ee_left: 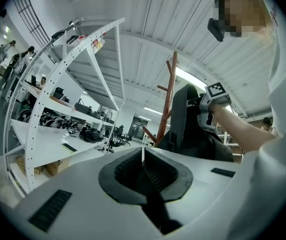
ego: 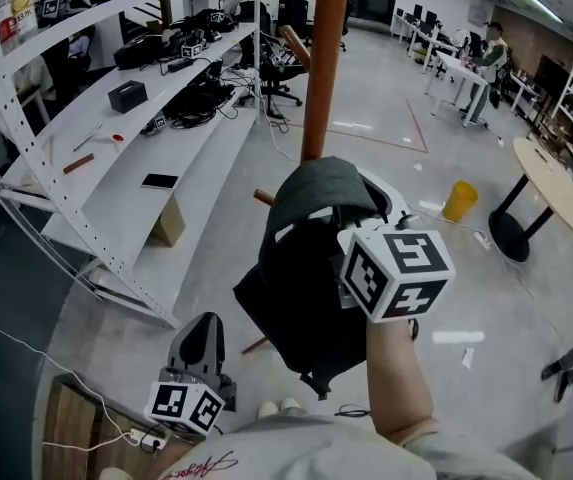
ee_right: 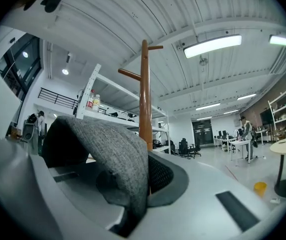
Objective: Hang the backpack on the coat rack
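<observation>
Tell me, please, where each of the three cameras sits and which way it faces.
Right gripper view: rides on the right gripper, looking along its jaws, shut on a grey strap of the backpack, towards the coat rack; no body part shows.
Left gripper view: rides on the left gripper, jaws together and empty, facing the rack; the person's right forearm and shirt show.
Head view: on the person's head, looking steeply down over both grippers; forearm and shirt show.
Shared: all three see the coat rack and backpack.
</observation>
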Motion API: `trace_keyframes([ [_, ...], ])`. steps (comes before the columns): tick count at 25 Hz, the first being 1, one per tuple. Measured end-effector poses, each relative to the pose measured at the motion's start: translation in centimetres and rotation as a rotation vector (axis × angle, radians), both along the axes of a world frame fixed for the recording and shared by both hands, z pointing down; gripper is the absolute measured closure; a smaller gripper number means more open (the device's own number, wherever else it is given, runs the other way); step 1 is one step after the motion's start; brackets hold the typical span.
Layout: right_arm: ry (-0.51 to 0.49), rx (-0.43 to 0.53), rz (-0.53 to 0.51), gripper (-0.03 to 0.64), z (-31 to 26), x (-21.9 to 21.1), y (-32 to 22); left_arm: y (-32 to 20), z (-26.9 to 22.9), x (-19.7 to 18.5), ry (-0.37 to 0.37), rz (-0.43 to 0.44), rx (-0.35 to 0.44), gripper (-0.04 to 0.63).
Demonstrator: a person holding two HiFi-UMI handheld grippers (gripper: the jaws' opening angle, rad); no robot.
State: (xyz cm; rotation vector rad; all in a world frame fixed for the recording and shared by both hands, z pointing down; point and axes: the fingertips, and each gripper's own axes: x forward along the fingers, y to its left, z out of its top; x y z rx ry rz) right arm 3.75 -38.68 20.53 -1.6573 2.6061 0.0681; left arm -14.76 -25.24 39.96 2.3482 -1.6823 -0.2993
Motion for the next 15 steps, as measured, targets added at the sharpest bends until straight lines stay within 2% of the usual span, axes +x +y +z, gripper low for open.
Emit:
trace_keyframes([
  [7, 0.001, -0.1, 0.025, 0.597, 2.4, -0.9, -2.8, -0.4, 1.2, 0.0, -0.004, -0.003, -0.025, 0.571],
  [15, -0.02, -0.164, 0.095, 0.597, 5.3, 0.9, -4.3, -0.3, 2.2, -0.5, 0.012, -0.019, -0.051, 0.571],
])
